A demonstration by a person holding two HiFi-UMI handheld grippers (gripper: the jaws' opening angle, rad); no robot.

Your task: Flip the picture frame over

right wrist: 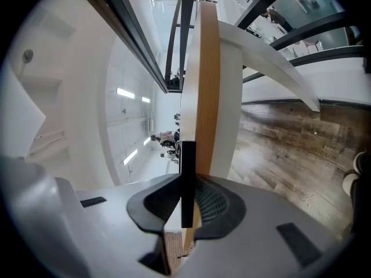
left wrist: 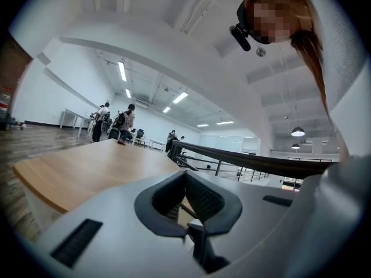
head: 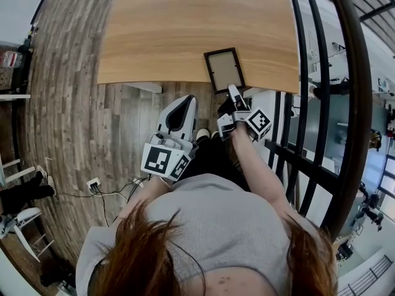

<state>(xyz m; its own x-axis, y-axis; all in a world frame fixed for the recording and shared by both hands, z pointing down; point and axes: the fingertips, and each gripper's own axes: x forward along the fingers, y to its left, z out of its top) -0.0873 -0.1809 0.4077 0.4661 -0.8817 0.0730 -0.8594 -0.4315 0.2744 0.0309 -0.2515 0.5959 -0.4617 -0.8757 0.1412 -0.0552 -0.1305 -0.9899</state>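
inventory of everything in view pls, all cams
table: 1, light wood, upper centre of head view
picture frame: 1, dark border, flat at the table's near edge
railing: 1, black, along the right
floor: brown planks, left of and below the table
socket block: 1, white with dark cables, on the floor at left
bystanders: several, dark clothes, far end of the room
left gripper: 1, white, short of the table edge, jaws together, nothing between
right gripper: 1, white, jaws closed on the frame's near edge
person's top: grey, bottom of head view
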